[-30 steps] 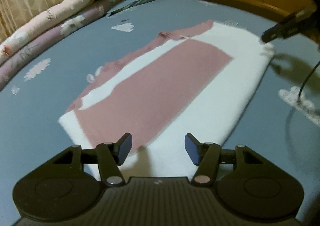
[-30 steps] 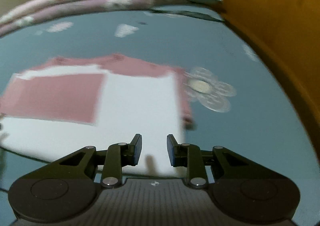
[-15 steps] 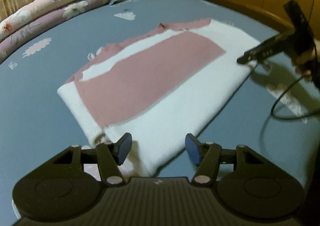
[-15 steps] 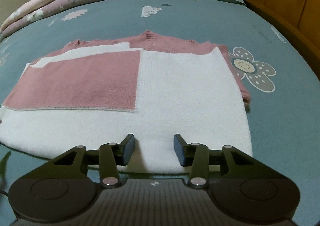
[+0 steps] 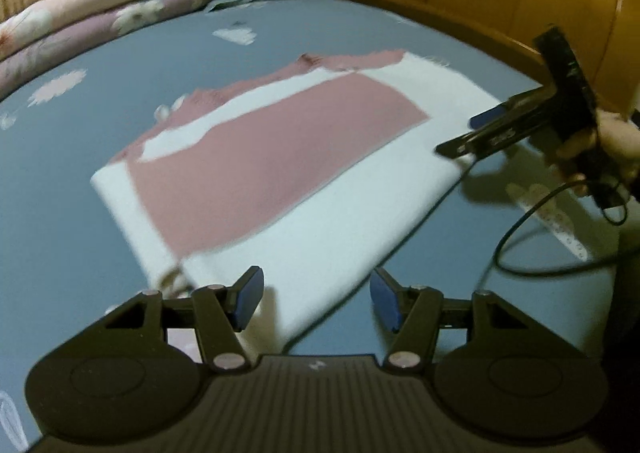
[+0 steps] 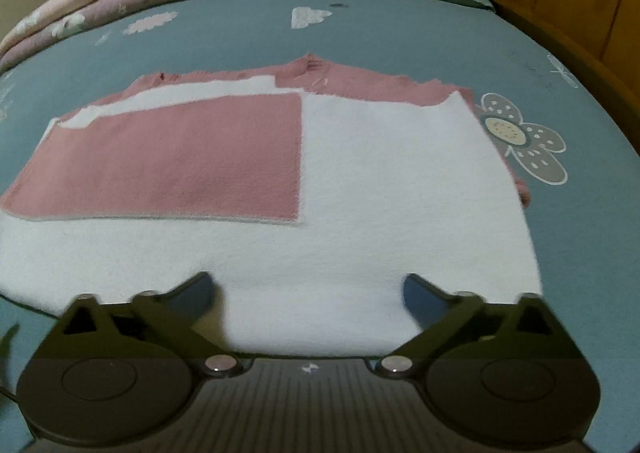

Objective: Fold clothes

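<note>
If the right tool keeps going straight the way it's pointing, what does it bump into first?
Most likely the sweater. The right tool points down at its white near edge, jaws opening wide with the cloth showing between them. It looks very close, though the fisheye view makes depth hard to judge. Nothing else lies in the way.

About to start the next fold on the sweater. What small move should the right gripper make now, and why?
Probably ease the right gripper down and forward onto the sweater's near white hem. Its jaws are opening wide with the hem lying flat between them, nothing pinched yet.
</note>
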The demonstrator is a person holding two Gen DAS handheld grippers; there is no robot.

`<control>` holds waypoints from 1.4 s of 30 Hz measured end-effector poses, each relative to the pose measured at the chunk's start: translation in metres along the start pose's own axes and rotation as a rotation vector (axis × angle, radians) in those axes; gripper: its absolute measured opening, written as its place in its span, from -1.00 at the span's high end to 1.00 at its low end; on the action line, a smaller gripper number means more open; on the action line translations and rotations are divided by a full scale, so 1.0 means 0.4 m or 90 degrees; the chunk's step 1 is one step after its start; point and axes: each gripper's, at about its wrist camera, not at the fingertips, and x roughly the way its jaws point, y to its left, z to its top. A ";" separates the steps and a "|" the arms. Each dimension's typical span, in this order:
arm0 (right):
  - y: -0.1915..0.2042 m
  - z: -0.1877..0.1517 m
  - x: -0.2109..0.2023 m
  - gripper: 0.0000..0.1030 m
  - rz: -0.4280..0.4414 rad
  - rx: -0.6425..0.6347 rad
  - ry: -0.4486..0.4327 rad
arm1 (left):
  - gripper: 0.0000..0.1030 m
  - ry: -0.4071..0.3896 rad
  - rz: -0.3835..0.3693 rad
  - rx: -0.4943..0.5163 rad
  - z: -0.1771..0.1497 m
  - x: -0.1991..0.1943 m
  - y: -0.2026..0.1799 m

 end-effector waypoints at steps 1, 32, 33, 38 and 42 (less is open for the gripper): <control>0.002 0.000 0.002 -1.00 -0.002 -0.001 0.001 | -0.16 0.005 -0.002 0.003 0.001 0.011 -0.004; 0.217 -0.122 -0.090 -1.00 -0.087 -0.675 -0.071 | -0.17 0.008 0.224 0.541 -0.038 0.132 -0.286; 0.232 -0.125 -0.085 -1.00 -0.076 -0.687 -0.079 | -0.18 0.006 0.229 0.551 -0.034 0.140 -0.296; 0.287 -0.123 -0.059 -1.00 -0.040 -0.733 -0.121 | -0.26 -0.001 0.254 0.601 -0.022 0.171 -0.315; 0.257 -0.097 -0.050 -1.00 -0.033 -0.702 -0.125 | -0.32 0.010 0.273 0.605 -0.023 0.167 -0.296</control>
